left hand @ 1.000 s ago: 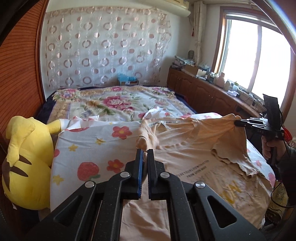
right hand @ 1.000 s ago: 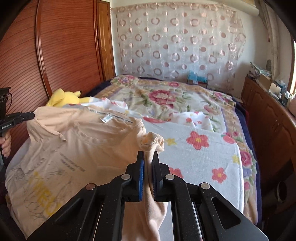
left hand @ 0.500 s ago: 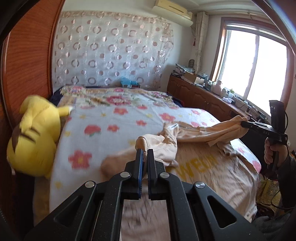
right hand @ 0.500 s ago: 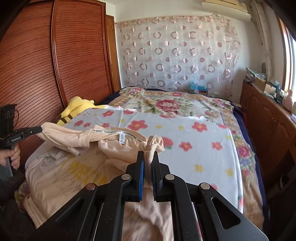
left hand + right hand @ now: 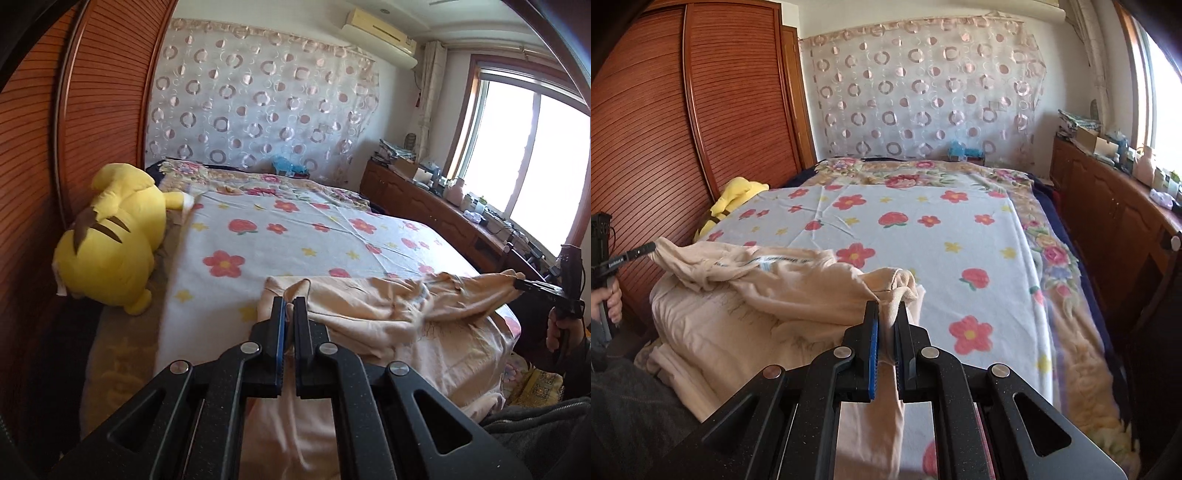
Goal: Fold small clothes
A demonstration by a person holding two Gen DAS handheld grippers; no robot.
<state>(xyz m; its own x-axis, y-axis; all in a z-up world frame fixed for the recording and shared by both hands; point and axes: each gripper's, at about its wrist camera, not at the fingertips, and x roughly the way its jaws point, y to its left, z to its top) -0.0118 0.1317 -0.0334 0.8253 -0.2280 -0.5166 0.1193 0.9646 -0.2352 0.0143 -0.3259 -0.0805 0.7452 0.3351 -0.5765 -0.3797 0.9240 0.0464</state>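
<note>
Peach T-shirt point(image 5: 388, 325) at the near edge of the floral blanket point(image 5: 295, 240). Left gripper point(image 5: 289, 306) and right gripper point(image 5: 886, 314), each clamped on a shoulder, should lower evenly, keeping the fold taut.

Home bedroom — bed point(image 5: 1027, 236) with a flower-print sheet point(image 5: 923, 236) fills the middle. Yellow plush toy point(image 5: 110, 236) at the bed's left edge beside a slatted wood wardrobe point(image 5: 665, 129). Circle-pattern lace curtain point(image 5: 258, 110) on the far wall, air conditioner point(image 5: 380, 29) above. Right side — cluttered low wooden cabinet point(image 5: 424, 203) under a bright window point(image 5: 535, 158).
</note>
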